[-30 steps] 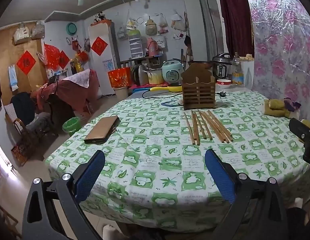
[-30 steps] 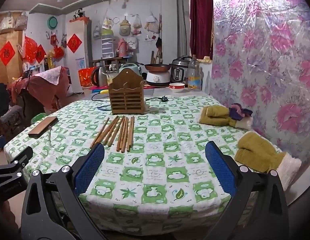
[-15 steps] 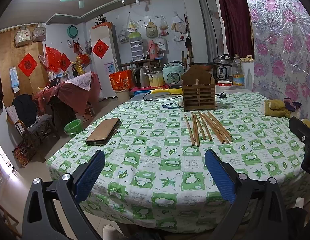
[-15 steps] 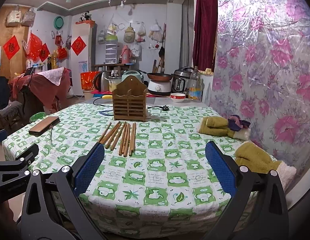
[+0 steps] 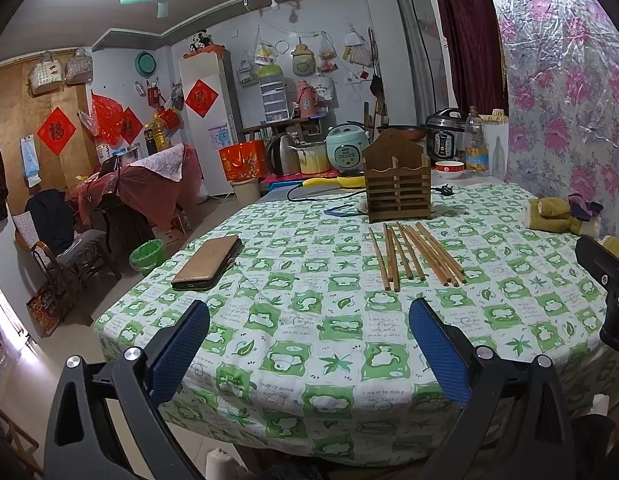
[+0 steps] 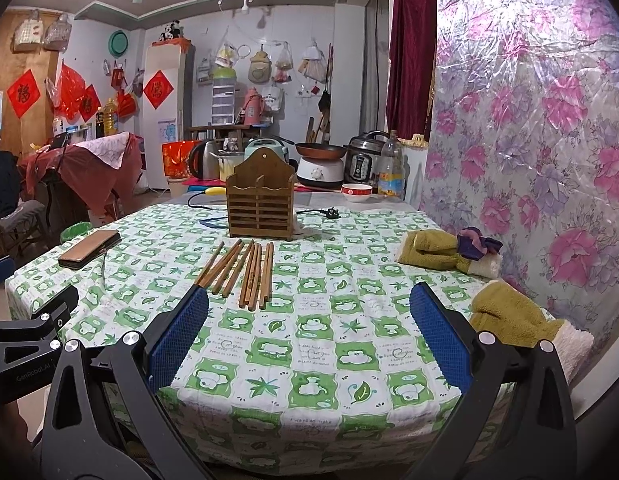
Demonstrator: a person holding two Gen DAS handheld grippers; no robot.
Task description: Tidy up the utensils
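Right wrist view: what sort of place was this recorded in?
Most likely a lived-in home kitchen and dining room: a table under a green-checked cloth, a rice cooker and frying pan on the counter behind, and a refrigerator by the wall.

Round table [image 5: 269,360] [image 6: 293,380] draped in a white cloth printed with green squares, leaves and small figures. Near its far edge stands a brown slatted wooden utensil holder [image 5: 397,192] [image 6: 259,206], upright, with a peaked back panel. Just in front of it lie loose brown wooden chopsticks [image 5: 413,256] [image 6: 245,272], side by side and slightly fanned, flat on the cloth. Well to the left rests a flat tan phone case [image 5: 207,258] [image 6: 89,254]. A black power cord with plug [image 5: 445,190] [image 6: 329,213] runs behind the holder. Along the right edge lie olive-yellow fleece cloths [image 5: 553,214] [image 6: 437,254], one topped by a purple scrap.
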